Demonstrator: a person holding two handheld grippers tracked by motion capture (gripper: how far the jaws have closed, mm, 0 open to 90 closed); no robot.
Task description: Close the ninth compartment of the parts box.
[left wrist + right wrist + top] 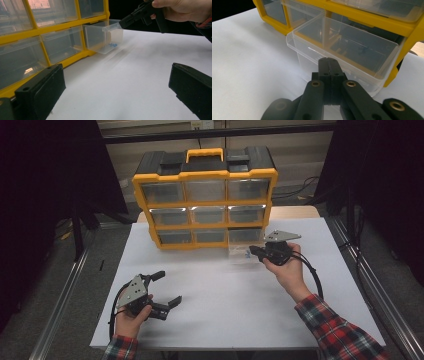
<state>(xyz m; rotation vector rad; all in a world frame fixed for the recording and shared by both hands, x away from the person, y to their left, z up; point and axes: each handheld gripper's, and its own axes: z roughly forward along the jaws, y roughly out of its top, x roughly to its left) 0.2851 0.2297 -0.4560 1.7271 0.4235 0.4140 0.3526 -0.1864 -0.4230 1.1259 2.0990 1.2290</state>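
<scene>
A yellow and black organizer (205,175) with clear drawers stands at the back of the white table (225,315). Its bottom right drawer (242,251) is pulled out. In the left gripper view several small blue pieces (113,45) lie in that drawer (100,35). My right gripper (255,251) is shut, and its joined tips (328,62) rest against the front lip of the drawer (307,50) with nothing between the jaws. Near the table's front left my left gripper (166,288) is held open and empty, and it points toward the organizer (50,28).
The other drawers sit pushed into the frame. Bare white table lies between the two grippers. Metal rails run along both sides of the table, with dark curtains beyond. A cable trails from the right gripper over the table's right half.
</scene>
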